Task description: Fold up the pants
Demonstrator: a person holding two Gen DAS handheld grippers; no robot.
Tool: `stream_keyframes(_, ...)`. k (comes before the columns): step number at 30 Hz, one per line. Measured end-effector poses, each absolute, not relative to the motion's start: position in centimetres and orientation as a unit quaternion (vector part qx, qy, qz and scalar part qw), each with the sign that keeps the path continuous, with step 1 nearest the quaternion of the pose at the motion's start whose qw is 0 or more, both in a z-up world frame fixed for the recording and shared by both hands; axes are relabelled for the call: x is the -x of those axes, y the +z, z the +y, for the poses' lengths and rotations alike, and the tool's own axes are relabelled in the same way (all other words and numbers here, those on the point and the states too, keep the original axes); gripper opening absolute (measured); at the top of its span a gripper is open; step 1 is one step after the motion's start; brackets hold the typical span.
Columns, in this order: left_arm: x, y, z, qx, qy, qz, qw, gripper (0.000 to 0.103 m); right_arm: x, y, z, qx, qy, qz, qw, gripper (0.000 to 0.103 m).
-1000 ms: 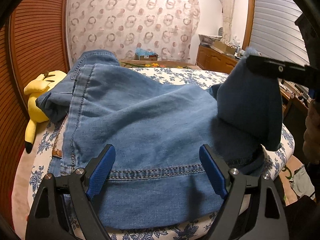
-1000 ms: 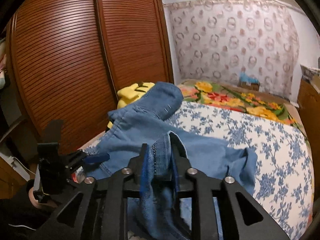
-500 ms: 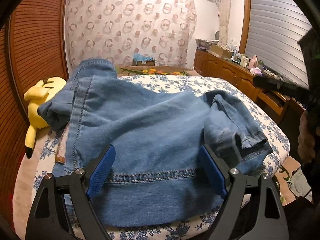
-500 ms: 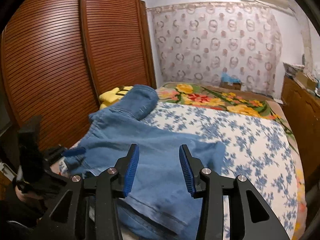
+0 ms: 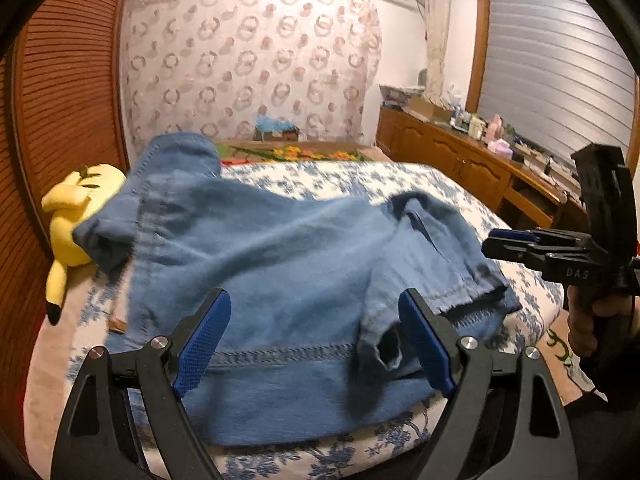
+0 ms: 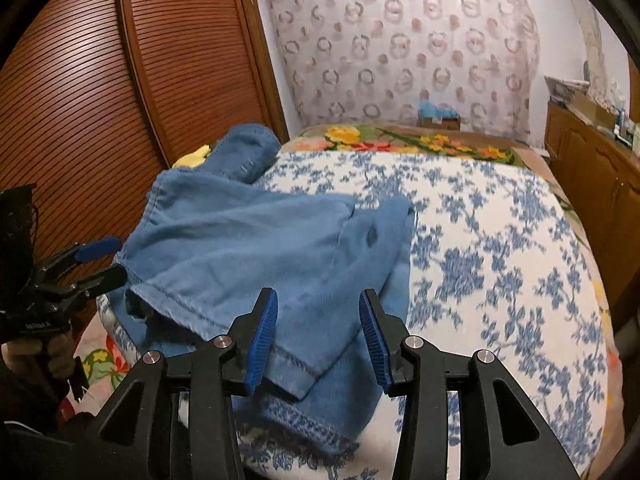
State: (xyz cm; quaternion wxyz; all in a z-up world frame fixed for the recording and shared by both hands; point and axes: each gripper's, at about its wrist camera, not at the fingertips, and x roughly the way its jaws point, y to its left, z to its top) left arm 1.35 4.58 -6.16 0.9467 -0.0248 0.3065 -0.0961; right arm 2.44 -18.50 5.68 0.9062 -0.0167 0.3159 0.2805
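Blue denim pants (image 5: 280, 264) lie partly folded on the bed, one leg end turned over on the right with its hem (image 5: 468, 304) near the bed's edge. The pants also show in the right wrist view (image 6: 248, 248). My left gripper (image 5: 316, 344) is open and empty, just above the near hem. My right gripper (image 6: 316, 340) is open and empty, above the folded leg end. The right gripper also shows in the left wrist view (image 5: 504, 240), and the left gripper in the right wrist view (image 6: 100, 260).
The bed has a blue floral sheet (image 6: 500, 248). A yellow plush toy (image 5: 76, 216) lies at the bed's left side next to a wooden slatted wardrobe (image 6: 120, 100). A wooden dresser (image 5: 460, 164) with small items stands on the right.
My right gripper let go of the pant leg it held up; the leg now lies folded over on the pants. Both grippers have drawn back a little.
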Motion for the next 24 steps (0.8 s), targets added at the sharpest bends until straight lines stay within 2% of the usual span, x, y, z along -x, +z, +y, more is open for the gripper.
stream_keyframes(16,-2.8,-8.5,1.5,0.009,-0.135,0.346,0.928,0.086,-3.2,3.9,-18.2,0.001,0.283,0.345,0.895,0.045)
stream_keyframes(24,-3.2,-8.4,1.9,0.02,-0.145,0.338,0.93,0.085,-4.3,3.4,-17.8,-0.011,0.292,0.352,0.889,0.045)
